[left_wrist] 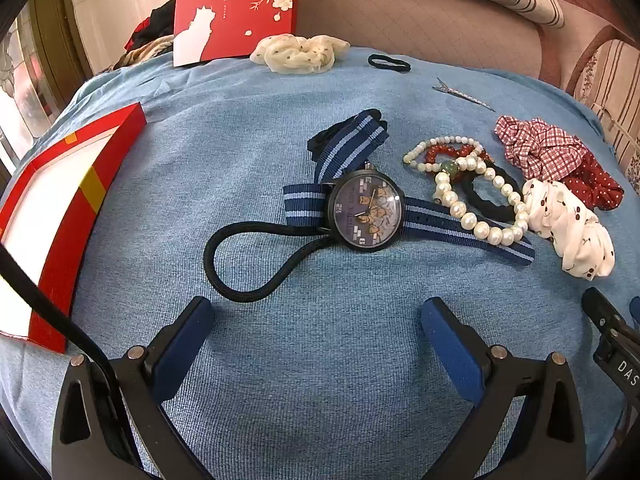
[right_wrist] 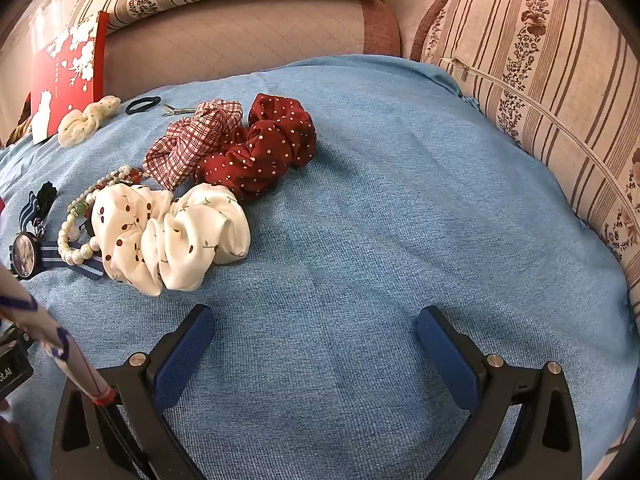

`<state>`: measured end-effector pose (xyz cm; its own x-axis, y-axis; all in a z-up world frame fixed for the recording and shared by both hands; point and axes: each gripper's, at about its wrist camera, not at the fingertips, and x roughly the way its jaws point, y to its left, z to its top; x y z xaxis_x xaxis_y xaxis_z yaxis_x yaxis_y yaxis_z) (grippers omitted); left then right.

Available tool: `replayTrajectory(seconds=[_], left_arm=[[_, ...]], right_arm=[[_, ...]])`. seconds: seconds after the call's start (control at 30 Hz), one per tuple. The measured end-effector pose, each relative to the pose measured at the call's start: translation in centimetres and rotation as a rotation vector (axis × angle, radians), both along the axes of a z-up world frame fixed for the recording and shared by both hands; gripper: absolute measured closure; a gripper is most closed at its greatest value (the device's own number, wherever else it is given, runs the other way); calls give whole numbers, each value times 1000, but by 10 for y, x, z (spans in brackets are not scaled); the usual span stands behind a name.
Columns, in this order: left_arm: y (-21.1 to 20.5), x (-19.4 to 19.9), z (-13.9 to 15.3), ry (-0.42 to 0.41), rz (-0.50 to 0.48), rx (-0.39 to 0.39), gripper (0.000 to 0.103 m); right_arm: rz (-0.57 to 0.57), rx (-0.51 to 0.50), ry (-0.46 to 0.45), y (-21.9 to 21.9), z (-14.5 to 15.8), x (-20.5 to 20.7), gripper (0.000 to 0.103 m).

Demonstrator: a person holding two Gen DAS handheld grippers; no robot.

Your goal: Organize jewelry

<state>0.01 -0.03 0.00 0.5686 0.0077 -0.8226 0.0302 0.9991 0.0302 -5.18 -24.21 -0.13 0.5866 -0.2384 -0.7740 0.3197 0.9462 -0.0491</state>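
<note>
**— What's your left side doing?**

I've got the left tool (left_wrist: 316,320) hovering low over the blue cloth (left_wrist: 320,360), pointing forward, fingers (left_wrist: 188,332) spread wide with nothing between them. Straight ahead lies the watch (left_wrist: 366,216), face up, its striped strap (left_wrist: 344,148) folded back away from me, and a black cord loop (left_wrist: 240,264) runs out from under the watch toward my fingers. Just right of the watch sits the pearl bracelet (left_wrist: 484,216), overlapping the strap end, with a red bead bracelet (left_wrist: 444,152) tangled behind it. The open red box (left_wrist: 60,216) lies off to my left.

**— And the right?**

The right tool (right_wrist: 316,328) is held level too, jaws wide apart, gripping nothing, over bare cloth. The pile is left of it: the cherry-print scrunchie (right_wrist: 172,236) nearest, the red dotted scrunchie (right_wrist: 264,148) and checked scrunchie (right_wrist: 192,140) behind, touching one another. Further back I see a silver hair clip (right_wrist: 176,110), a black hair tie (right_wrist: 143,105) and a cream scrunchie (right_wrist: 86,120) by the upright red lid (right_wrist: 68,76).
</note>
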Motion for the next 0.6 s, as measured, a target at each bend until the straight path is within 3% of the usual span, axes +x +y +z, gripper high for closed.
replayTrajectory(seconds=[0.2, 0.47, 0.6], left_arm=[[-1, -1, -1, 2, 3, 31, 0], [1, -8, -4, 0, 12, 15, 0], [10, -33, 3, -4, 43, -13, 0]], right_arm=[[0, -1, 3, 0, -1, 2, 0], [1, 10, -2, -2, -2, 2, 0], [1, 10, -3, -3, 0, 3, 0]])
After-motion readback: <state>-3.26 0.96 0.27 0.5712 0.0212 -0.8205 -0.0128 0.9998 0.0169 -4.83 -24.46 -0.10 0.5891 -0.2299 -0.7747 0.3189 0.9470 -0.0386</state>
